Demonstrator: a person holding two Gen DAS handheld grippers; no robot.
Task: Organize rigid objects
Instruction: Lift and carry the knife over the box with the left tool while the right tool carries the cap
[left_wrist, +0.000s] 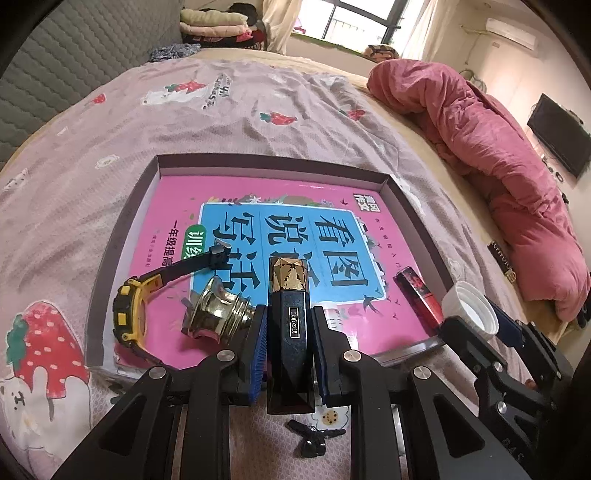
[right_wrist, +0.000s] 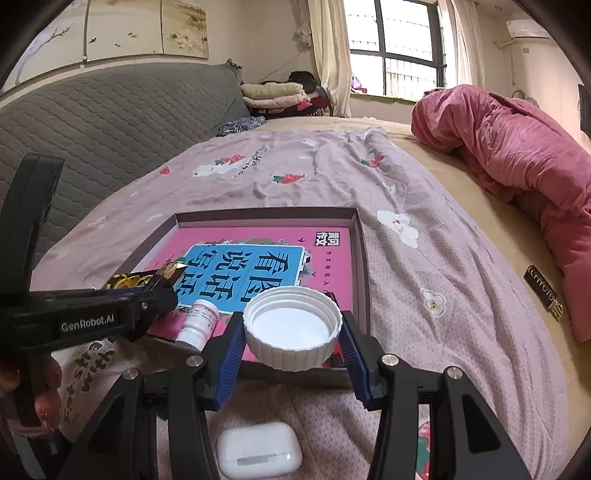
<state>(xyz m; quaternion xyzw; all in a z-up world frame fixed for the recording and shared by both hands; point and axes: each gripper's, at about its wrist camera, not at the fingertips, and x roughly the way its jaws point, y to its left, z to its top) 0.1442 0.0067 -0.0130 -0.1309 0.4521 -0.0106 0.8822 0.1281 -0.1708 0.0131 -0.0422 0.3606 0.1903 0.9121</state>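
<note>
1. Nearest the right wrist camera, an earbud case lies on the bedspread below the fingers; below the left fingers lies a small black key.
2. The left gripper is narrow, its blue pads pressed on the flat sides of a dark lipstick that points forward with its gold faceted cap leading, over the tray's near edge.
3. The right gripper stands fairly wide, clamped across the ribbed rim of a white cap, hollow side up, above the tray's near right corner.
4. The tray is a shallow box lined with a pink book. Inside, near the left fingers, lie a brass knob and a yellow watch whose strap runs up over the book.
5. A small white bottle lies on its side at the near edge, and a red tube rests along the right wall.
6. Handling, as I judge it: the lipstick is stiff, light and glossy, so it may slide; the flat body is the right hold, not the cap, which could pull off. The cap is light, rigid plastic, and its ribs give grip; a hard squeeze might flex it.
7. Both look ready to be set down on bare book, clear of the knob and bottle.
</note>
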